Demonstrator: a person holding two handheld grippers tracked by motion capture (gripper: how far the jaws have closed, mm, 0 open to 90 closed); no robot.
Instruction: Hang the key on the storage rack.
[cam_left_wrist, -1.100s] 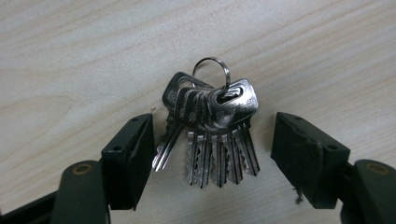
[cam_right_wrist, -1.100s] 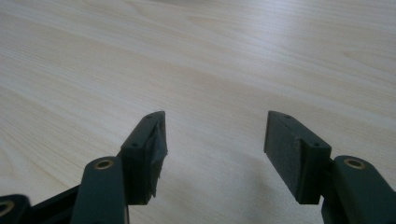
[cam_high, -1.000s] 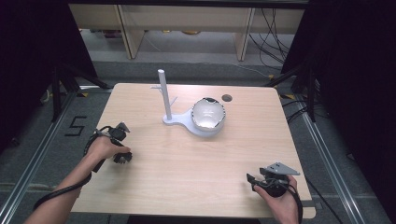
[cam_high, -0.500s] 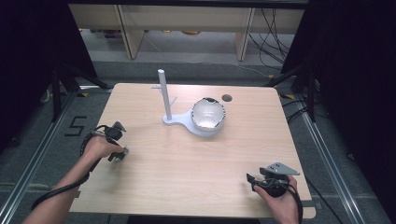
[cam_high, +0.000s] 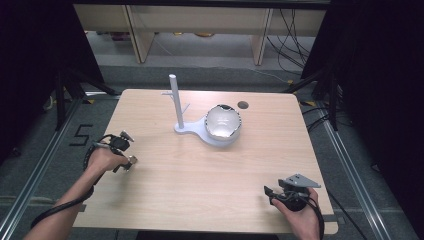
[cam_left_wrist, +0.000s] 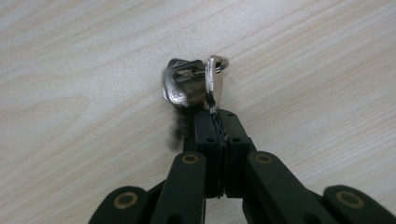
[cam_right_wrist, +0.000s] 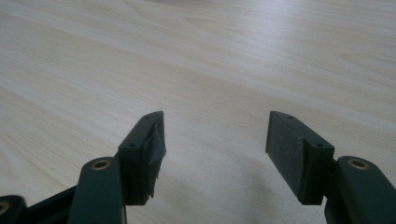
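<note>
**A:** Keys (cam_left_wrist: 189, 86) at the centre of the left gripper view, and the left hand-held gripper (cam_left_wrist: 218, 122) has just been closing. Its jaws are now clamped on one flat key blade, the rest of the bunch dangling beside it.

**B:** Gripping the blade gives a firm hold, I'd say. In the high view that's at the left of the frame, near the worktop's (cam_high: 200, 185) edge.

**A:** The right hand-held gripper (cam_right_wrist: 215, 140)?

**B:** Jaws apart, nothing between them, parked lower right, likely out of the way. White stand (cam_high: 176, 107) and bowl (cam_high: 223, 122) wait mid-frame.
</note>
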